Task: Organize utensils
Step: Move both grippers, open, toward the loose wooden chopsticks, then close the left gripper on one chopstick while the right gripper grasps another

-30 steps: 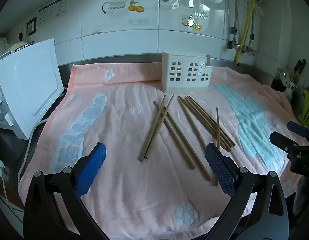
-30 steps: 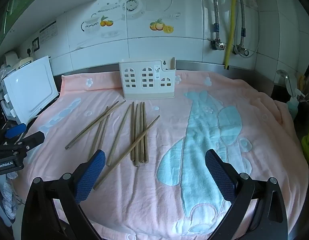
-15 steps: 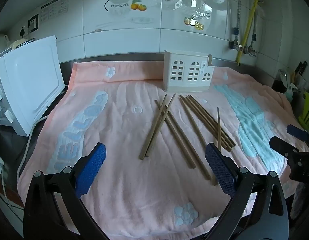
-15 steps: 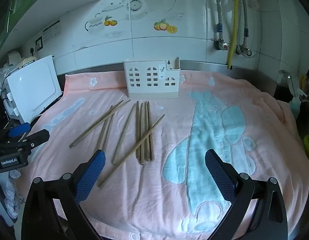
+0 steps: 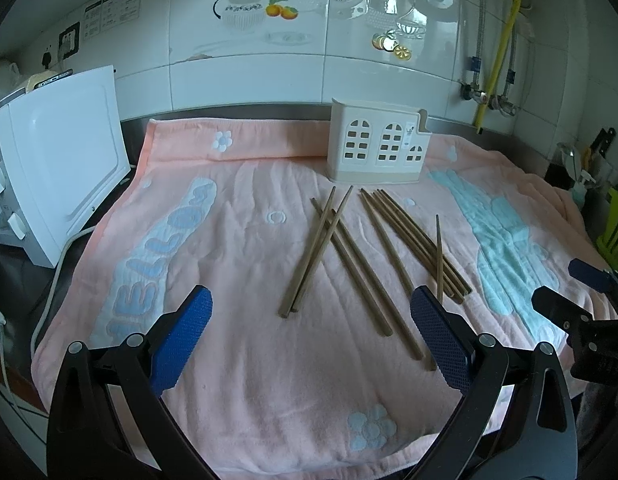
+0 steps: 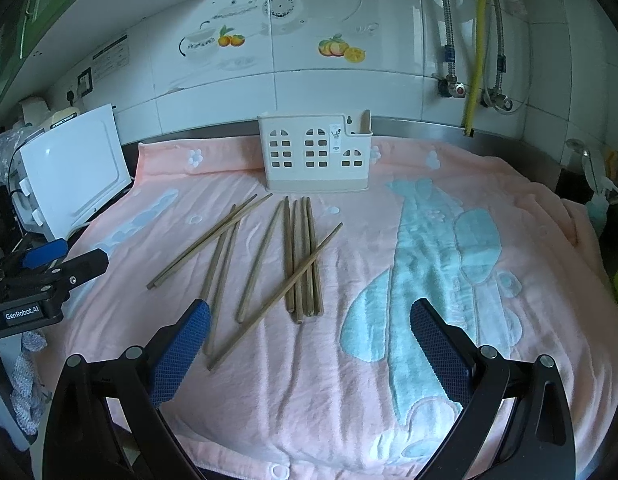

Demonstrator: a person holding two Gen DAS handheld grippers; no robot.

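Nothing is sorted yet: the chopsticks [image 5: 349, 256] lie scattered mid-towel [image 5: 237, 360], the holder [image 5: 379, 146] near its back edge looks empty, and the left gripper [image 5: 311, 340] and right gripper [image 6: 309, 344] are both spread wide, grasping nothing.

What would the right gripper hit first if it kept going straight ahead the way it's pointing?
Probably the towel. The right gripper is open and aims just right of the chopsticks, with the holder farther back; depth is unclear.
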